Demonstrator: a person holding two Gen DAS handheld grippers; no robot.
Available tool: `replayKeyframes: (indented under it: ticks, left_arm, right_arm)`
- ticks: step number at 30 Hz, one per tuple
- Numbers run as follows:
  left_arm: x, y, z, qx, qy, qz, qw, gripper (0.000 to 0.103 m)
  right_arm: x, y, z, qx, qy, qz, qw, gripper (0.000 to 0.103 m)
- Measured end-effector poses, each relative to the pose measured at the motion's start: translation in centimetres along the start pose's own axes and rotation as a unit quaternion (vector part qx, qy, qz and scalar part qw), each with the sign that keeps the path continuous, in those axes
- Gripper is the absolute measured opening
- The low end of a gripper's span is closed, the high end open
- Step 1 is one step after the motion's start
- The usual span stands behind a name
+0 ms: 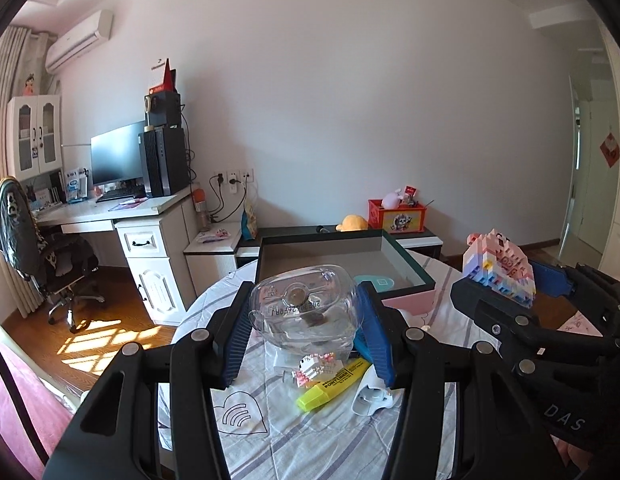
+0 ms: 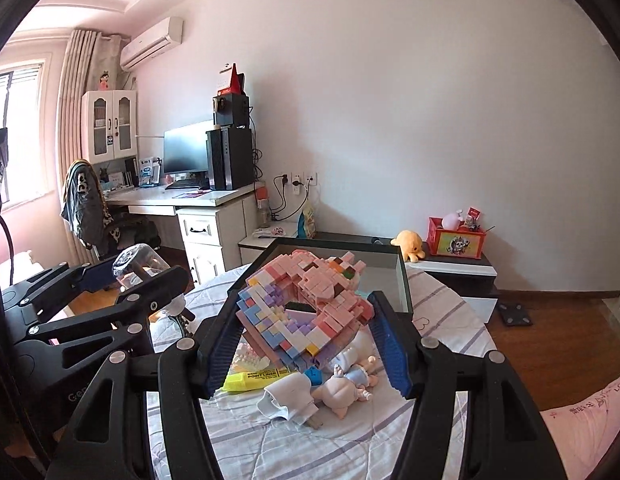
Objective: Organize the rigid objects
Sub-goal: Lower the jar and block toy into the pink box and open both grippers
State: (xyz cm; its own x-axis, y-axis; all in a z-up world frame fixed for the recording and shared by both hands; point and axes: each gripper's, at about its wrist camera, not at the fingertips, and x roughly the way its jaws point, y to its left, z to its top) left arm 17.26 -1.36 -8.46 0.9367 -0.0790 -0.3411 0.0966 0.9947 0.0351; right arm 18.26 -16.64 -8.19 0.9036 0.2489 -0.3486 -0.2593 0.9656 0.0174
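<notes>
My left gripper [image 1: 306,296] is shut on a clear plastic container [image 1: 310,320], held above the round table's striped cloth [image 1: 270,420]. At the right of the left wrist view, my right gripper [image 1: 502,284] grips a pastel brick model [image 1: 498,264]. The right wrist view shows that model [image 2: 322,280] tilted between the right gripper's [image 2: 305,300] blue pads, with the left gripper [image 2: 126,276] and container [image 2: 136,262] at the left. Both are raised in front of a dark-framed glass-walled tray [image 1: 410,264] [image 2: 404,276].
On the cloth lie a yellow highlighter [image 1: 334,384] [image 2: 254,378], a white plug [image 1: 370,396] [image 2: 288,398], a small brick figure [image 1: 314,368] and a doll [image 2: 346,388]. Behind the table stand a low cabinet [image 2: 462,268] and a desk [image 1: 150,204].
</notes>
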Motion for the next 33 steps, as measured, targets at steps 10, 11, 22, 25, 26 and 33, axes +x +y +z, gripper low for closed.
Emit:
replayKeyframes:
  ticks: [10, 11, 22, 25, 26, 33]
  left_arm:
    - [1.0, 0.2, 1.5, 0.010, -0.013, 0.007, 0.9998, 0.052]
    - [1.4, 0.2, 1.8, 0.012, -0.014, 0.006, 0.9998, 0.052]
    - [13.9, -0.4, 7.2, 0.050, 0.041, -0.019, 0.9977, 0.052]
    - [19.3, -0.4, 7.5, 0.051, 0.083, -0.026, 0.9949, 0.052]
    - [21.1, -0.4, 7.5, 0.051, 0.101, -0.030, 0.9932, 0.052]
    - [31.9, -1.4, 5.2, 0.062, 0.214, -0.036, 0.9743, 0.052]
  right_arm:
    - [1.3, -0.3, 1.3, -0.015, -0.001, -0.002, 1.000, 0.063]
    - [1.7, -0.5, 1.6, -0.018, 0.000, -0.003, 1.000, 0.063]
    - [12.9, -4.5, 5.6, -0.021, 0.057, -0.002, 0.998, 0.063]
    - [17.3, -5.9, 5.7, -0.018, 0.089, -0.003, 0.996, 0.063]
    - [18.8, -6.5, 5.5, -0.010, 0.105, 0.003, 0.994, 0.063]
    - [27.3, -9.4, 2.5, 0.007, 0.200, -0.010, 0.980, 0.064]
